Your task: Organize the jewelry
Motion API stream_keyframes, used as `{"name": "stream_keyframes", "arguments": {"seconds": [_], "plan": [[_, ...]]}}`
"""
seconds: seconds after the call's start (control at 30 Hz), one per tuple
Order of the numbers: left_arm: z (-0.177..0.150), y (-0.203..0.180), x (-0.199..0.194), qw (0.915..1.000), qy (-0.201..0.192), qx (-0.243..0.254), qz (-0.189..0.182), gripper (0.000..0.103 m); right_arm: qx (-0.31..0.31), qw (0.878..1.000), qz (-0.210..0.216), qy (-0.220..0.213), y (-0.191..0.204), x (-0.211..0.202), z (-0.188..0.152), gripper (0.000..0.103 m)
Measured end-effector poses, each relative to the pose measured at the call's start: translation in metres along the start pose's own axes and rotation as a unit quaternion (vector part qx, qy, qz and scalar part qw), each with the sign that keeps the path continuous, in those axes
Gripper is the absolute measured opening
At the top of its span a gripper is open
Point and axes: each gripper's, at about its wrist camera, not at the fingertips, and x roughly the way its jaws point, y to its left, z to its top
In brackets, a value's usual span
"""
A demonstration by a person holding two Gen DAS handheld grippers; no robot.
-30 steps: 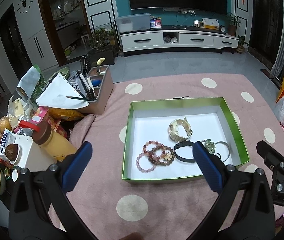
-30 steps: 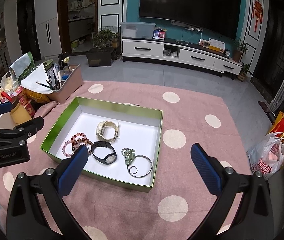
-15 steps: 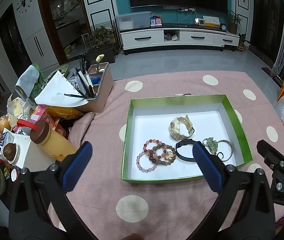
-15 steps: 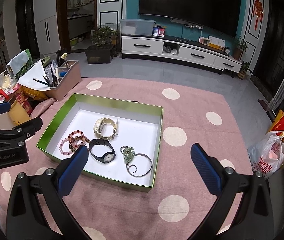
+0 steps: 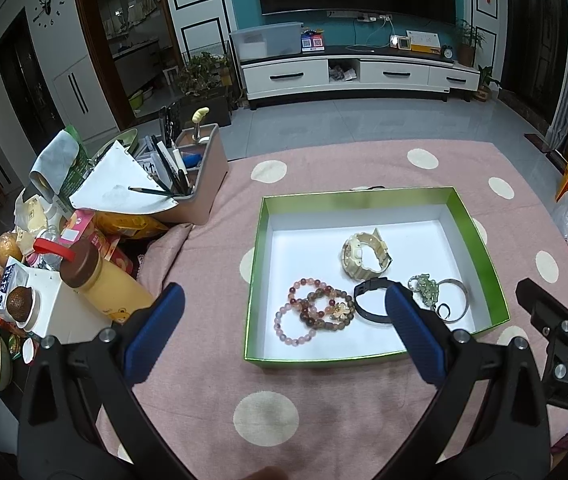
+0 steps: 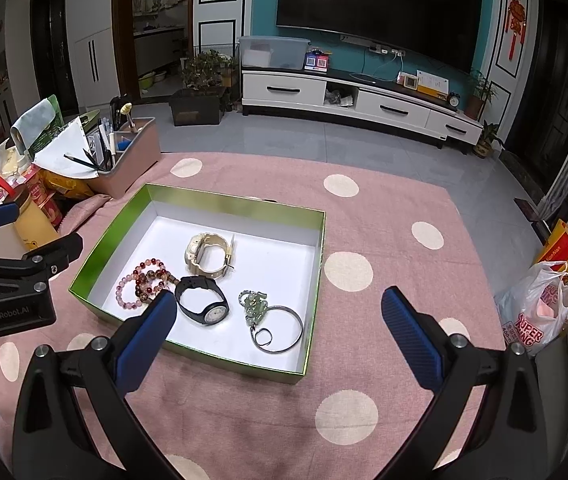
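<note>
We see the box (image 6: 316,232) on the surface (image 6: 384,208); in it beads (image 6: 141,280) left, two watches (image 6: 207,254) middle, bangle (image 6: 279,330) right.

Pink tablecloth with cream polka dots (image 5: 324,408). Shallow cardboard box (image 6: 219,202): metallic green walls, white inside. In it: cream plastic watch (image 6: 207,255), black wristwatch with pale dial (image 6: 203,305), pink, red and brown bead bracelets (image 5: 314,312) with one gold flower charm, pale green jade pendant (image 6: 255,307), silver metal bangle (image 6: 277,330). Both grippers: black frames, blue ribbed finger pads (image 5: 414,338). Beside the box: beige desk organiser (image 5: 199,184), yellow bottle with brown cap (image 5: 101,280).
</note>
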Motion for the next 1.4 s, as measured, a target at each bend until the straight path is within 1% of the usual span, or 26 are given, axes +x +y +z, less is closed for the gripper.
{"name": "stream_keyframes", "arguments": {"seconds": [1.4], "plan": [[-0.0045,-0.0003,0.0084,1.0,0.005,0.002,0.003,0.101,-0.004,1.0,-0.002,0.004,-0.0013,0.0077,-0.0038,0.102]]}}
